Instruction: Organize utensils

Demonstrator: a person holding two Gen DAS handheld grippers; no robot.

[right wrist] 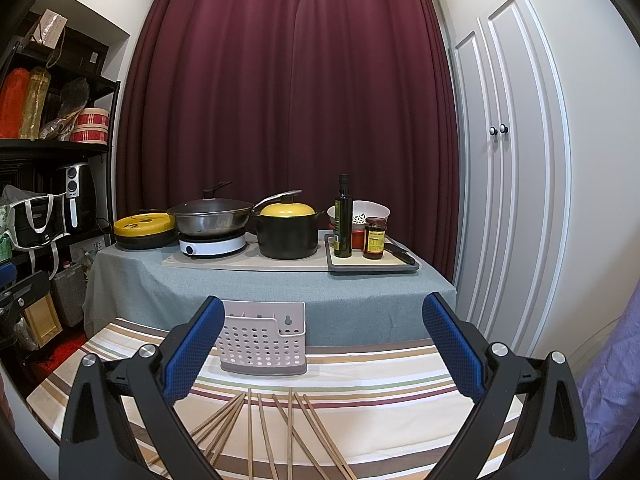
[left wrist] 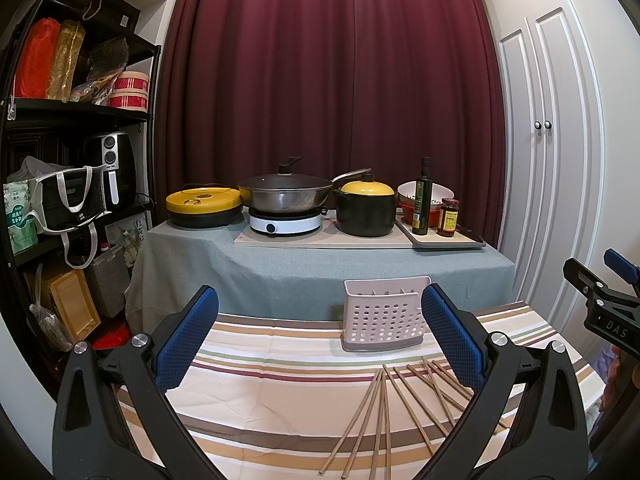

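Several wooden chopsticks [left wrist: 396,408] lie scattered on the striped tablecloth [left wrist: 280,364], fanned out in the right wrist view too [right wrist: 272,432]. Behind them a pale perforated utensil holder [left wrist: 386,314] [right wrist: 262,336] stands upright and looks empty. My left gripper [left wrist: 320,336] hangs open above the cloth, left of the chopsticks, with nothing between its blue pads. My right gripper [right wrist: 320,348] is open as well, above the chopsticks and in front of the holder, and holds nothing. Part of the right gripper [left wrist: 600,300] shows at the right edge of the left wrist view.
A grey-clothed table [left wrist: 320,268] behind carries a yellow-lidded pan [left wrist: 204,206], a wok on a hob [left wrist: 286,200], a black pot [left wrist: 366,210], an oil bottle [left wrist: 422,196] and a jar [left wrist: 448,218]. Black shelving [left wrist: 72,152] stands left, white cupboard doors [left wrist: 552,140] right.
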